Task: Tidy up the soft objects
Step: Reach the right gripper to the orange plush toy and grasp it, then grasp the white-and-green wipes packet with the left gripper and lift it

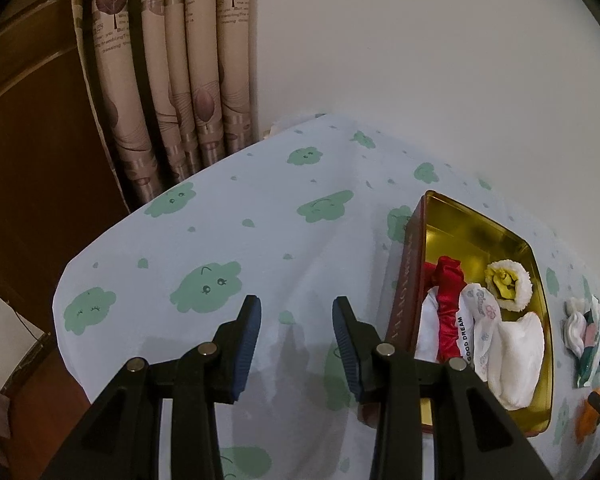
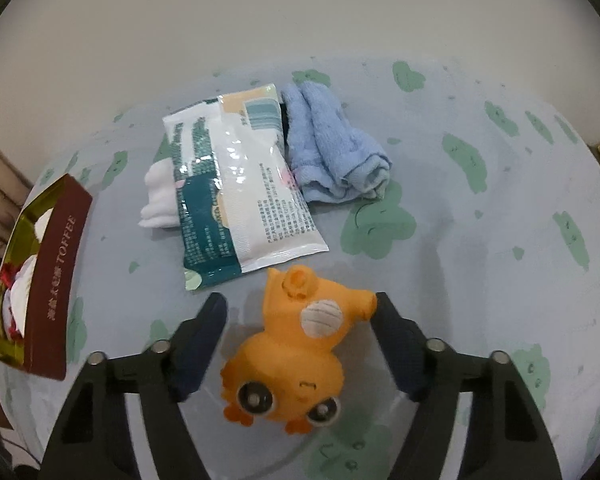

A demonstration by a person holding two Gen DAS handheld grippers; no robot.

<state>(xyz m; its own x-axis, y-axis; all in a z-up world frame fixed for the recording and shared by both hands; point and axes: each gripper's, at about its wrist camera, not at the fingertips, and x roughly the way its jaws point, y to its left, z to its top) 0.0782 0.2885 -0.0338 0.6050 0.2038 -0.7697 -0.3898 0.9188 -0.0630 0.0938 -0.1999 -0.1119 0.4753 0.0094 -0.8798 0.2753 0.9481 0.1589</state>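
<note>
My right gripper (image 2: pixel 300 312) is angled down over the orange plush toy with big dark eyes and a pale round patch (image 2: pixel 292 356), which lies on the pale blue tablecloth printed with green clouds (image 2: pixel 480 264). The toy sits between my 2 fingers (image 2: pixel 204 340); the right one is at or just touching its stubby arm, and the left one stands clear with a gap of cloth showing — so the jaws are partly open and not yet clamped on it.

I take the toy as my landmark. Just beyond it lies a flat white-and-teal plastic packet with printed text (image 2: pixel 240 196), its near corner close to the toy's foot end. A folded white cloth (image 2: pixel 158 200) pokes out from under the packet's left edge, and a rumpled light-blue towel (image 2: pixel 336 152) lies against the packet's right edge, farther from the toy. Well to the toy's left stands the open rectangular tin with a maroon "TOFFEE" side and gold inside (image 2: pixel 56 272).

My left gripper (image 1: pixel 296 344) hangs over bare tablecloth, left of the tin as its own camera shows it (image 1: pixel 400 300), its blue-padded jaws partly open with nothing between them. Inside the tin lie a red satin piece (image 1: pixel 448 300), white cloths — 1 (image 1: pixel 466 340) printed "GOOD DREAM" — and a yellow-and-white fluffy roll (image 1: pixel 508 284). A sliver of the orange toy (image 1: pixel 588 416) shows beyond the tin's far side.
</note>
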